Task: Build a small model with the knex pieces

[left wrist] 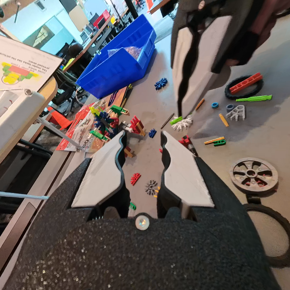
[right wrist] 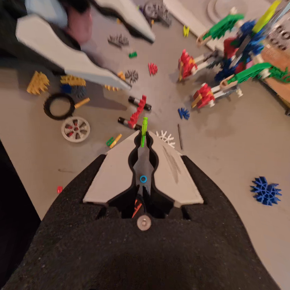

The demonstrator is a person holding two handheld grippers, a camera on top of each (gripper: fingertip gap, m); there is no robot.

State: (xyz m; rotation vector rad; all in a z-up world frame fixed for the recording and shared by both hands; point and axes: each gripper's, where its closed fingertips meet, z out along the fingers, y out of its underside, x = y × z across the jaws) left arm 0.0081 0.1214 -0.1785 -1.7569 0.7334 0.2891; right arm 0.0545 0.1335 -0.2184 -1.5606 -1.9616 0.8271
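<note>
A: Green rod (right wrist: 144,132) is pinched at the tips of your right gripper (right wrist: 143,133), upright, just above the white snowflake connector (right wrist: 166,138) on the bench (right wrist: 219,157).

B: And my left gripper (left wrist: 143,133)?

A: Its jaws stand wide apart, holding nothing, hovering over loose red (left wrist: 135,178) and grey connectors (left wrist: 151,187). Keep your right grip firm and the rod straight, I'd say; the pinch is narrow, so it could pivot.

Right gripper (right wrist: 143,133): fingers (right wrist: 124,164) closed on a lime-green rod (right wrist: 144,130), which sticks out past the tips. White snowflake connector (right wrist: 167,138) just right of tips, on grey desk (right wrist: 219,157). Left gripper (right wrist: 138,62), blurred, jaws apart, upper left. Grey spoked wheel (right wrist: 75,129) lies left.
</note>
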